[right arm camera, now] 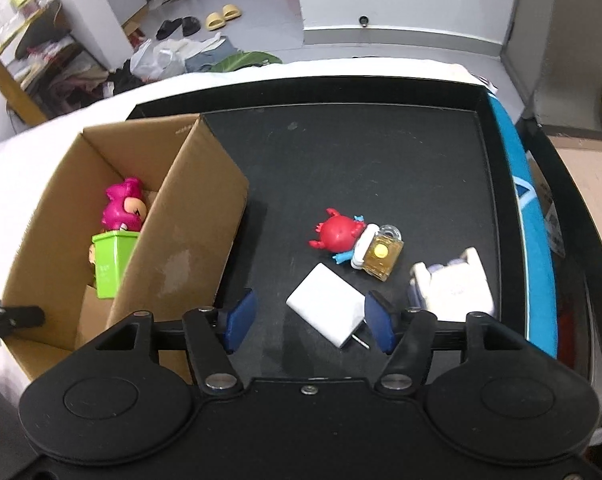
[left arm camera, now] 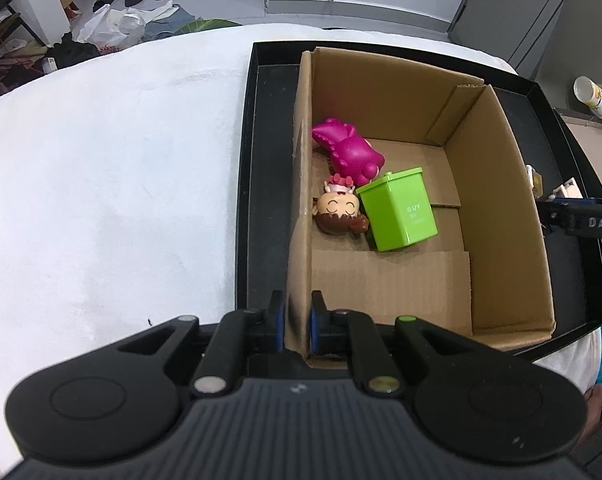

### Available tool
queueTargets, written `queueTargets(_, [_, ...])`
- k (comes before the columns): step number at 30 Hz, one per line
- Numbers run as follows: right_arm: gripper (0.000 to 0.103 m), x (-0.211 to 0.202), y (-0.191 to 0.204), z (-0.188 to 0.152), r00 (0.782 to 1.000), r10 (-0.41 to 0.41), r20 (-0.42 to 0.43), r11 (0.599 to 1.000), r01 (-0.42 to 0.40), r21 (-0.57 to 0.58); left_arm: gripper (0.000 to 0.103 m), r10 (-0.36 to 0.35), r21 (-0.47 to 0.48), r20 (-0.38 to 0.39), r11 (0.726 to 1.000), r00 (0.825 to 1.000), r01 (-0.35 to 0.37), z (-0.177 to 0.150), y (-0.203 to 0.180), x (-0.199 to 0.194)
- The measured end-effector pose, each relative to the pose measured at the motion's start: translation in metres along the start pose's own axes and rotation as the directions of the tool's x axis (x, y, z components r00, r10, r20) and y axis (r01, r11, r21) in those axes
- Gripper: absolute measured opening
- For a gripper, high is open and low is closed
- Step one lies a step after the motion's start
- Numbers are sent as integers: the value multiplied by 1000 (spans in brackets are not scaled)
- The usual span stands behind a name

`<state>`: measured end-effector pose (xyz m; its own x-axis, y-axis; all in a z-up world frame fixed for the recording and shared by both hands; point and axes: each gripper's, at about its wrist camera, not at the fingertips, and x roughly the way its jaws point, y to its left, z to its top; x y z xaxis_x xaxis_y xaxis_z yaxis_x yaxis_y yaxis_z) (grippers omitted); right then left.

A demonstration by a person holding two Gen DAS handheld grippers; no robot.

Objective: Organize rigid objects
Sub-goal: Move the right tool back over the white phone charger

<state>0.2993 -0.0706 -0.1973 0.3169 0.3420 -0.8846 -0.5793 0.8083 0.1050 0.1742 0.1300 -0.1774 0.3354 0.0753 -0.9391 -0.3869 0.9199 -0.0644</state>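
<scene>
A cardboard box (left arm camera: 497, 184) stands in a black tray (left arm camera: 261, 160). It holds a magenta toy (left arm camera: 349, 148), a brown-haired doll figure (left arm camera: 339, 210) and a green bin (left arm camera: 399, 210). My left gripper (left arm camera: 296, 326) is shut on the box's left wall at its near corner. In the right wrist view the box (right arm camera: 181, 248) is at left, with the magenta toy (right arm camera: 121, 208) and green bin (right arm camera: 111, 262) inside. My right gripper (right arm camera: 309, 318) is open just above a white charger (right arm camera: 327, 310). A red crab toy (right arm camera: 339, 234), a perfume bottle (right arm camera: 381, 256) and a white toy (right arm camera: 453, 286) lie on the tray (right arm camera: 361, 160).
The tray sits on a white cloth-covered table (left arm camera: 101, 180). The left gripper's tip (right arm camera: 13, 318) shows at the left edge of the right wrist view. Slippers and bags (right arm camera: 173, 52) lie on the floor beyond. A blue-edged object (right arm camera: 537, 240) borders the tray's right side.
</scene>
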Motion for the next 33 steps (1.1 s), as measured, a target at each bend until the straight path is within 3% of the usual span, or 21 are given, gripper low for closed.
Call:
queueTargets(10, [67, 14, 1, -6, 999, -36, -28, 998, 35, -46, 12, -2, -18, 18, 1000, 1000, 2, 5, 2, -4])
queueTargets(15, [54, 13, 3, -10, 998, -27, -54, 998, 24, -57, 11, -3, -11, 30, 1000, 1000, 3, 4, 1, -5])
queueTargets(21, [51, 8, 6, -18, 997, 16, -77, 999, -19, -42, 10, -4, -12, 35, 1000, 999, 5, 2, 1, -7])
queueTargets(25, [52, 3, 0, -18, 993, 74, -94, 996, -70, 46, 10, -2, -14, 42, 1000, 999, 3, 2, 2, -8])
queueTargets(29, [62, 0, -5, -15, 998, 28, -63, 999, -26, 41, 9, 0, -9, 46, 1000, 999, 0, 2, 0, -8])
queueTargets(33, [63, 6, -4, -12, 999, -7, -39, 1000, 7, 0, 9, 0, -8, 47, 1000, 999, 1, 2, 1, -8])
